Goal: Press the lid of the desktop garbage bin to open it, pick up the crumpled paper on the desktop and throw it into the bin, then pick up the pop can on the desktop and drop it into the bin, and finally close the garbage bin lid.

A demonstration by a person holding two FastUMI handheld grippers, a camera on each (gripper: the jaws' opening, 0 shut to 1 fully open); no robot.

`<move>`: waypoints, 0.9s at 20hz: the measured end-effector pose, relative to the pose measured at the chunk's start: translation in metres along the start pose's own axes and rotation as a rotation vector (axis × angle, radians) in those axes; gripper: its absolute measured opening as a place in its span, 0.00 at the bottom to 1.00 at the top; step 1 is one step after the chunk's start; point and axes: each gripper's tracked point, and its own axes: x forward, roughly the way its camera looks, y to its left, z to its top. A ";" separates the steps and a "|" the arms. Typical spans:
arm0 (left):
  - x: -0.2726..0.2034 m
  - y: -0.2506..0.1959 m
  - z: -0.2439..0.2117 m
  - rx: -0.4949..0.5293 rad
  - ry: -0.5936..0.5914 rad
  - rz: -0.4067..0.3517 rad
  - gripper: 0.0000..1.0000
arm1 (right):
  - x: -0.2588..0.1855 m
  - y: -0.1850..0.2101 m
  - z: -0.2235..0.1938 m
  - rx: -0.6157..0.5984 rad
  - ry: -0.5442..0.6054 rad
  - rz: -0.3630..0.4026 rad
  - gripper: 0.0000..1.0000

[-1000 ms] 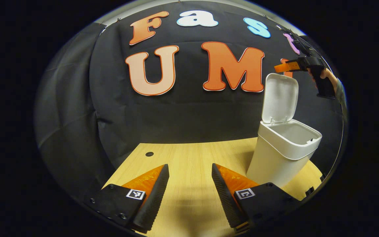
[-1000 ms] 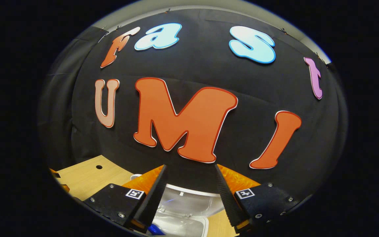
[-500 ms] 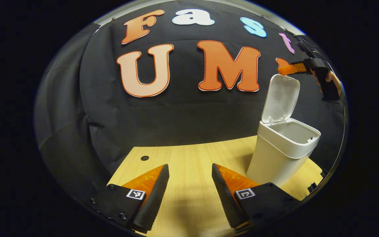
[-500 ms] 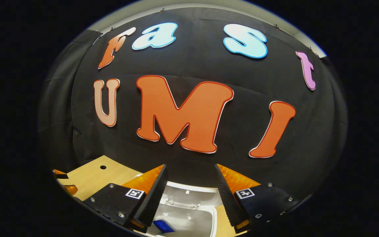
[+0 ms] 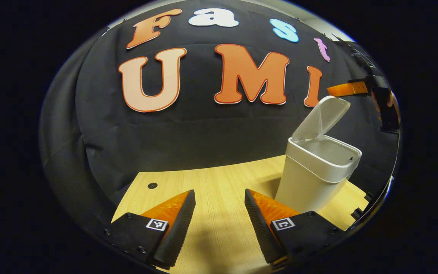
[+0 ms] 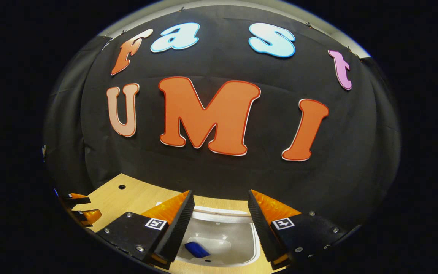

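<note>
Right gripper [image 6: 219, 222], fingers spread and empty, hovers over the half-tilted lid [image 5: 322, 116] of the white bin [image 5: 314, 171]; left gripper [image 5: 219, 224] spread above the table [image 5: 211, 186].

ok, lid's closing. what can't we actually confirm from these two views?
- Bin contents: the right gripper view looks in past the rim; a blue item shows, partly behind a finger, too little to identify. Crumpled paper cannot be made out.
- Lid contact: in the left gripper view the right gripper sits at the tilted lid's top edge; touching or apart, too small to tell.
- Hand holding it: cut off by the image edge.
</note>
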 end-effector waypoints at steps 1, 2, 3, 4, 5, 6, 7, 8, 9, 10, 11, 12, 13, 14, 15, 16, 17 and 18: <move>-0.001 -0.001 0.001 0.003 0.000 -0.007 0.84 | -0.004 0.001 -0.006 0.008 0.011 -0.002 0.86; 0.000 -0.002 0.001 0.003 -0.003 -0.011 0.84 | -0.008 0.003 -0.011 0.013 0.019 -0.007 0.86; 0.000 -0.001 0.001 0.002 -0.004 -0.016 0.84 | -0.011 0.003 -0.016 0.014 0.029 -0.011 0.86; 0.000 -0.003 0.002 0.003 -0.004 -0.022 0.84 | -0.014 0.004 -0.024 0.014 0.042 -0.018 0.86; 0.001 -0.004 0.001 0.002 -0.005 -0.029 0.84 | -0.017 0.004 -0.032 0.015 0.057 -0.022 0.86; 0.003 -0.005 0.001 0.001 -0.004 -0.036 0.84 | -0.019 0.005 -0.040 0.016 0.071 -0.027 0.86; 0.003 -0.007 0.001 0.001 0.001 -0.043 0.84 | -0.021 0.006 -0.047 0.019 0.087 -0.031 0.86; 0.005 -0.009 0.001 0.001 0.002 -0.051 0.84 | -0.024 0.006 -0.055 0.023 0.102 -0.035 0.86; 0.006 -0.012 0.000 0.003 0.003 -0.059 0.84 | -0.025 0.007 -0.063 0.031 0.117 -0.038 0.86; 0.007 -0.015 0.002 0.007 0.000 -0.068 0.84 | -0.025 0.010 -0.072 0.047 0.136 -0.035 0.86; 0.007 -0.019 0.004 0.011 -0.004 -0.080 0.84 | -0.026 0.014 -0.083 0.073 0.168 -0.025 0.86; 0.008 -0.022 0.005 0.019 -0.005 -0.088 0.84 | -0.028 0.016 -0.091 0.096 0.186 -0.023 0.86; 0.007 -0.023 0.006 0.024 -0.008 -0.095 0.83 | -0.027 0.017 -0.097 0.114 0.196 -0.022 0.83; 0.006 -0.024 0.007 0.028 -0.011 -0.099 0.84 | -0.027 0.017 -0.102 0.121 0.206 -0.026 0.79; 0.007 -0.025 0.006 0.031 -0.009 -0.101 0.84 | -0.028 0.017 -0.108 0.119 0.219 -0.035 0.78; 0.007 -0.024 0.005 0.032 -0.006 -0.102 0.84 | -0.029 0.017 -0.113 0.114 0.230 -0.039 0.77; 0.006 -0.024 0.005 0.030 -0.004 -0.103 0.84 | -0.031 0.018 -0.117 0.110 0.243 -0.039 0.76; 0.005 -0.023 0.004 0.030 -0.001 -0.103 0.84 | -0.032 0.019 -0.121 0.108 0.251 -0.037 0.74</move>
